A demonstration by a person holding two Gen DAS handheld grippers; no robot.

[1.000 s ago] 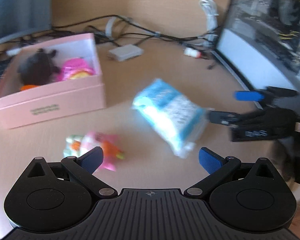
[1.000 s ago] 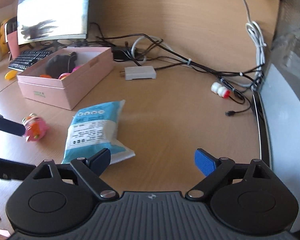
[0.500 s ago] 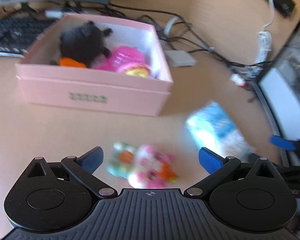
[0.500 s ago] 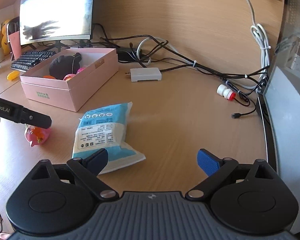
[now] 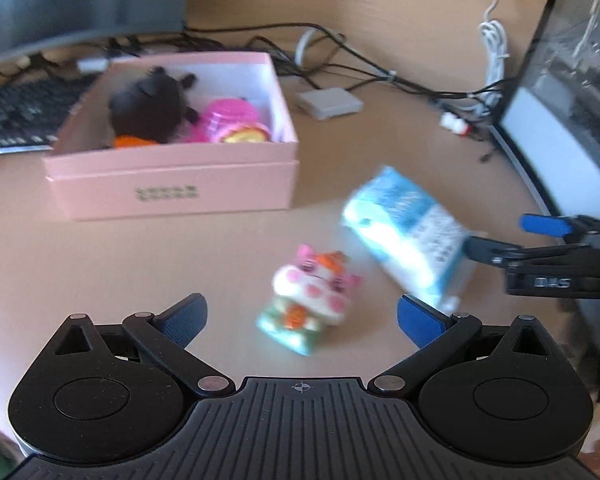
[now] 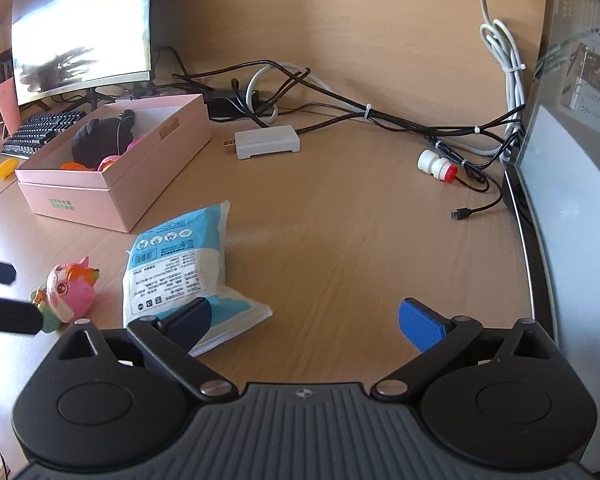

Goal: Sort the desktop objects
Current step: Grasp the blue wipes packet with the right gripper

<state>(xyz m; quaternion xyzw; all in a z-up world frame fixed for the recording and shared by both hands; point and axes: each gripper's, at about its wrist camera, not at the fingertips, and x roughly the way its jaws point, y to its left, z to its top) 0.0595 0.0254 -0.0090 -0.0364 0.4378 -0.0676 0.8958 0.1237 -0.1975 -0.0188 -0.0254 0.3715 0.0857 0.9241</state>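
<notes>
A pink and white cat toy [image 5: 312,292] lies on the wooden desk just ahead of my left gripper [image 5: 300,312], which is open with the toy in the gap, untouched. The same toy [image 6: 70,290] shows at the left in the right wrist view, beside my left gripper [image 6: 4,294]. A blue and white packet [image 6: 180,264] lies flat in front of my right gripper [image 6: 304,310]. Its jaws are opening and nothing is between them; the left finger overlaps the packet's near corner. A pink box [image 5: 172,168] holds a black plush [image 5: 148,108] and a pink toy [image 5: 230,118].
A white adapter [image 6: 266,142], tangled cables and a red and white plug [image 6: 436,166] lie at the back of the desk. A keyboard [image 6: 40,132] and a monitor [image 6: 80,28] stand behind the box. A computer case [image 6: 580,160] walls off the right side.
My left gripper swung about, and the cat toy now sits centred just ahead of its fingers. The right gripper's fingers spread slightly wider. The packet stays flat on the desk.
</notes>
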